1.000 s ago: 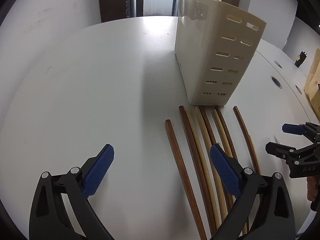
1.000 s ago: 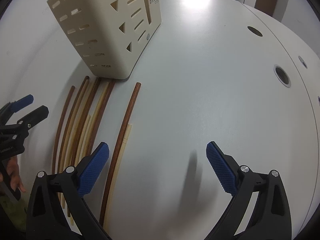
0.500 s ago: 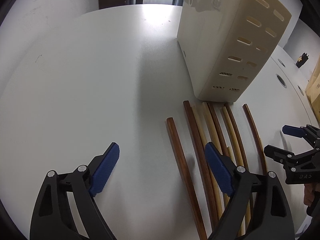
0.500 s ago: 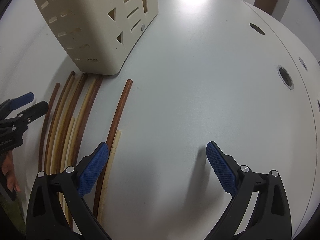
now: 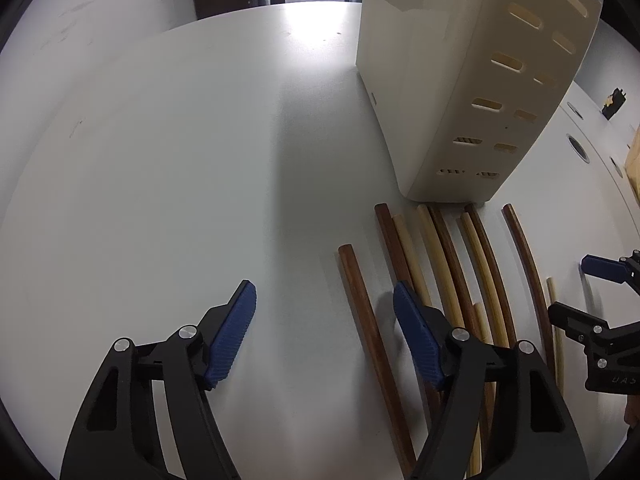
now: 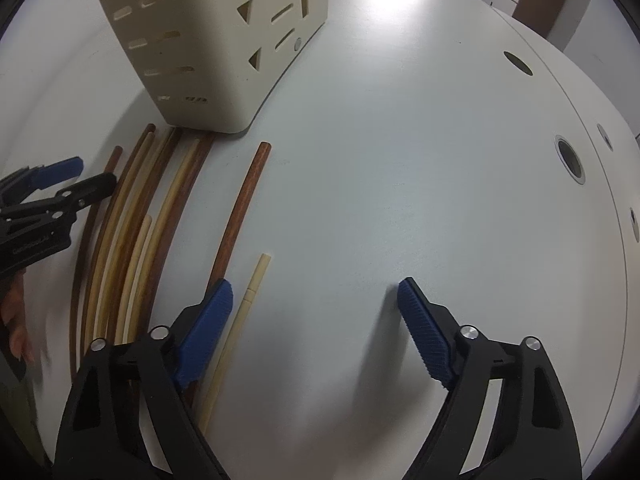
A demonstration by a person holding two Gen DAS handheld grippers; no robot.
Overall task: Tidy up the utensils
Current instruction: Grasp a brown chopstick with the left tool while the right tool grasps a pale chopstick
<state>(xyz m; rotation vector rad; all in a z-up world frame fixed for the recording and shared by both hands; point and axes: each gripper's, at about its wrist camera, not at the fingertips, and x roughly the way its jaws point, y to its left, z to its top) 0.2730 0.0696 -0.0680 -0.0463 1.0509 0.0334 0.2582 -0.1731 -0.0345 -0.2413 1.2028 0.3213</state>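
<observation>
A white table point(image 6: 400, 160) carried a cream slotted utensil holder point(image 5: 460, 92) standing upright toward its far edge, with a row of dark and pale wooden chopsticks point(image 5: 448, 264) lying flat just in front of its base. The left gripper point(image 5: 324, 320) hung wide open and empty above the leftmost dark chopstick point(image 5: 364, 316). The right gripper point(image 6: 312, 324) was likewise spread wide, holding nothing, beside a pale chopstick point(image 6: 240, 320).

A cream slotted utensil holder point(image 5: 460, 92) stands upright on the white table. Just before its base lie dark and pale wooden chopsticks point(image 5: 452, 256) side by side, lengthwise; one dark brown chopstick point(image 6: 240, 208) and one pale chopstick point(image 6: 240, 320) lie slightly apart.
</observation>
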